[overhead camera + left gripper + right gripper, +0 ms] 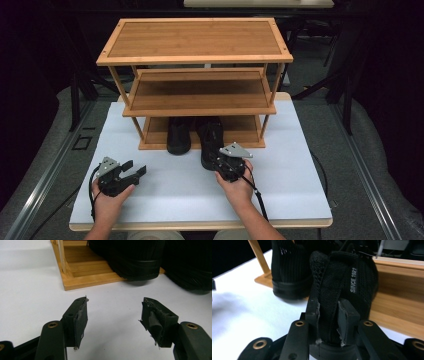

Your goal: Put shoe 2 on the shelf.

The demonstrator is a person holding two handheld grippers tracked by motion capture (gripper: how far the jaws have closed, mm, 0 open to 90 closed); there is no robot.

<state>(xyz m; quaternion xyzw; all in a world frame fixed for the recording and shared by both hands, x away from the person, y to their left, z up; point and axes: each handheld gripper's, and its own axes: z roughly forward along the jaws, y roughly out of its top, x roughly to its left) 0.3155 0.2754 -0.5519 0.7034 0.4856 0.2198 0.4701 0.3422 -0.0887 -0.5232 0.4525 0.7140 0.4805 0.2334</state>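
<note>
Two black mesh shoes stand at the bottom shelf of a bamboo shoe rack (197, 85). The left shoe (178, 136) rests with its heel at the shelf's front edge. The right shoe (212, 140) sticks out onto the white table (165, 200). My right gripper (223, 161) is shut on the heel tab of the right shoe (332, 297), which bears the print "SINCE 1921". My left gripper (134, 170) hovers low over the table, open and holding nothing; in its own view both shoes (135, 262) lie ahead past the rack's base (85, 277).
The rack has three bamboo shelves; the top (195, 37) and middle (200, 92) ones carry nothing. The rack's legs (137, 127) stand at the corners. Dark floor and metal rails (45, 170) flank the table.
</note>
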